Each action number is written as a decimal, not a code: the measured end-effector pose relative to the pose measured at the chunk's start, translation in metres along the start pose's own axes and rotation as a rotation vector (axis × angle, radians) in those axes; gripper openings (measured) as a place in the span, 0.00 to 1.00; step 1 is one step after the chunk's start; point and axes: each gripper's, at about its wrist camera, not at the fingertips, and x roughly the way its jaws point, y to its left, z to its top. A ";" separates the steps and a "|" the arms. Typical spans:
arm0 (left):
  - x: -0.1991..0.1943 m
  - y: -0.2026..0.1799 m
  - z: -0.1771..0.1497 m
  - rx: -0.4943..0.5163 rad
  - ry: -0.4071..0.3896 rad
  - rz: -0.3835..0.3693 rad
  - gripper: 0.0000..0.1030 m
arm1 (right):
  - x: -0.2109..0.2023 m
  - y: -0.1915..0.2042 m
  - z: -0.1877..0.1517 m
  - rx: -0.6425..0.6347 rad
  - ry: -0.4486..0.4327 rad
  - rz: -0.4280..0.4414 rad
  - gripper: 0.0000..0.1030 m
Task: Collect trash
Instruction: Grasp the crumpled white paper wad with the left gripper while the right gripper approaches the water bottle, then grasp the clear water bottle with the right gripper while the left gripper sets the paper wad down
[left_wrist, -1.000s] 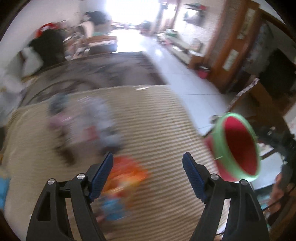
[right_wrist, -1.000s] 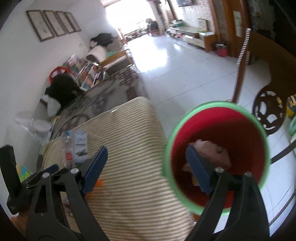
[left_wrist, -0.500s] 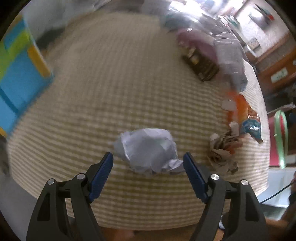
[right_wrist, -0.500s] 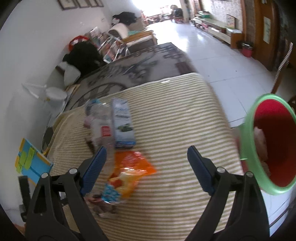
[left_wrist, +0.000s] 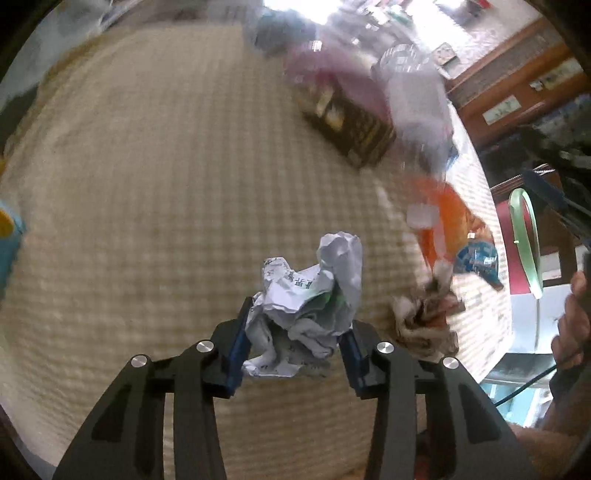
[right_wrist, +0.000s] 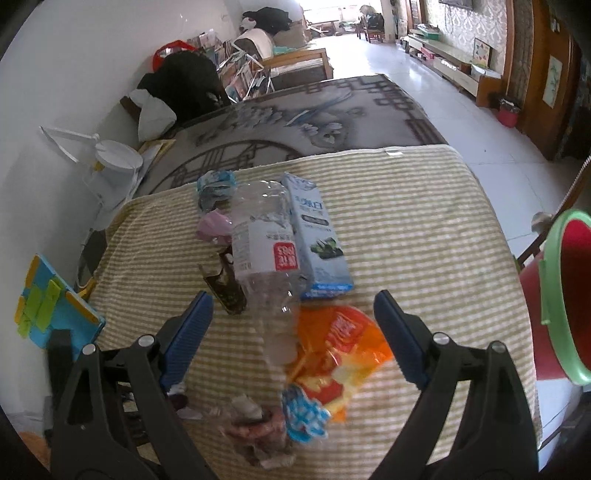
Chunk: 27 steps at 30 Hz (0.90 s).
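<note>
My left gripper (left_wrist: 293, 341) pinches a crumpled white printed paper ball (left_wrist: 308, 299) between its blue pads, over the striped beige cloth-covered table (left_wrist: 147, 206). My right gripper (right_wrist: 291, 328) is spread wide above a clear plastic bottle (right_wrist: 264, 251) and an orange snack wrapper (right_wrist: 340, 354), touching neither. The red bucket with a green rim (right_wrist: 565, 302) is cut off at the right edge; the left view's far trash is blurred.

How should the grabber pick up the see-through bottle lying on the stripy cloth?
Probably grip the plastic bottle across its labelled middle, coming down from above. It lies flat with its length toward the camera, so the right gripper's open fingers could straddle its round sides.
</note>
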 end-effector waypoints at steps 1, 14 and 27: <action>-0.002 0.002 0.007 0.015 -0.022 0.016 0.39 | 0.007 0.003 0.003 -0.006 0.006 -0.001 0.84; 0.000 0.035 0.071 0.027 -0.112 0.092 0.47 | 0.086 0.026 0.017 -0.045 0.160 -0.012 0.54; 0.011 0.056 0.079 -0.050 -0.132 0.046 0.64 | 0.077 0.028 0.017 0.020 0.159 0.059 0.49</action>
